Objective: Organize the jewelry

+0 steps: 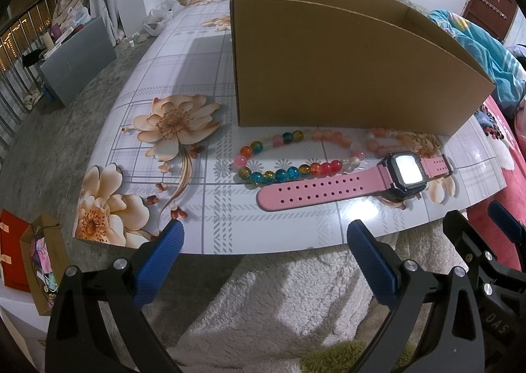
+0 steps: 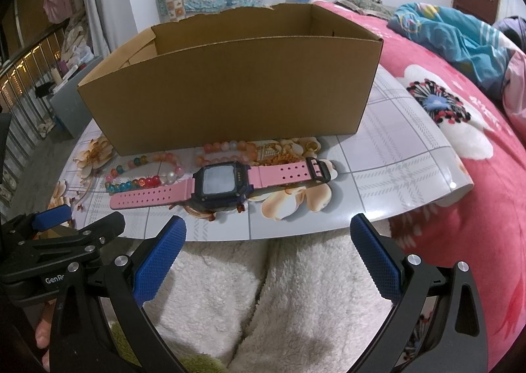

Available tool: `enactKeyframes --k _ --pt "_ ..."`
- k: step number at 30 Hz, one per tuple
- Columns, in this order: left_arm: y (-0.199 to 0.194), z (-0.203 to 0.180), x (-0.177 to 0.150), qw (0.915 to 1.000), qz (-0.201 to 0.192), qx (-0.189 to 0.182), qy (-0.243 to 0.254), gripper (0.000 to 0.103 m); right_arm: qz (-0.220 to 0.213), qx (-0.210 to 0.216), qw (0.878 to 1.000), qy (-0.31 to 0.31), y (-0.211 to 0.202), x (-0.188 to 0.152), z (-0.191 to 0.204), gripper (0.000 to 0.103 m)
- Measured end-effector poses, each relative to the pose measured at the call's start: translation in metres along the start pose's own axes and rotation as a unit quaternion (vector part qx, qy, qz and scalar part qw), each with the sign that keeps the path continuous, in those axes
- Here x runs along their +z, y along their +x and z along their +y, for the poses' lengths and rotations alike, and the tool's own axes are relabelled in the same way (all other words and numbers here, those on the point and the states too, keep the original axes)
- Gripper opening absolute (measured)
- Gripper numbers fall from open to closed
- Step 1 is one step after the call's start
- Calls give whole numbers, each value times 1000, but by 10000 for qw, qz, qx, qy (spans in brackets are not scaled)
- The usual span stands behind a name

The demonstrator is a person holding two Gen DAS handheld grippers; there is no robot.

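Pink watch [image 2: 217,180] and bead bracelets [image 1: 289,156] lie before the box [image 1: 345,67] — left claw [image 1: 263,261] and right claw [image 2: 268,258] both spread, empty.

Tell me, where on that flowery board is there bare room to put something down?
Free: the strip left of the cardboard box, around the big printed flower; the near edge in front of the pink watch; the patch right of the watch buckle, toward the red blanket. Crowded: the band between box and watch, filled by the bead bracelets and some gold pieces.
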State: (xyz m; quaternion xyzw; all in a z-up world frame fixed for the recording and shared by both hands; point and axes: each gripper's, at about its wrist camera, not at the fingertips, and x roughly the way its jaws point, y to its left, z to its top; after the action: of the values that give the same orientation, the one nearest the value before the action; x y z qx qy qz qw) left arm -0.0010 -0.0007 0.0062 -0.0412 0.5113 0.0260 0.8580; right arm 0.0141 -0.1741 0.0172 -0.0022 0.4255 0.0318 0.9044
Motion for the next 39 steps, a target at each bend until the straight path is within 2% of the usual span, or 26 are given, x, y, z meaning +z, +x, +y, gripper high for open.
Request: enactKeyframes --k 17,27,30,33,39 --pt "1 1 1 10000 -23 -12 -6 97 -15 18 10000 11 0 1 0 96" --pt "5 8 2 9997 -60 -184 163 97 -109 182 9997 73 -2 -1 -6 96" --pt "7 12 3 9993 -104 -252 237 97 -198 226 9994 -165 -4 -2 -3 95" --pt "12 19 4 9993 -101 -262 256 97 -334 323 9966 -676 -3 -1 4 91" --pt "9 34 0 9962 -238 -834 114 97 -391 708 9760 -2021 10 7 25 79"
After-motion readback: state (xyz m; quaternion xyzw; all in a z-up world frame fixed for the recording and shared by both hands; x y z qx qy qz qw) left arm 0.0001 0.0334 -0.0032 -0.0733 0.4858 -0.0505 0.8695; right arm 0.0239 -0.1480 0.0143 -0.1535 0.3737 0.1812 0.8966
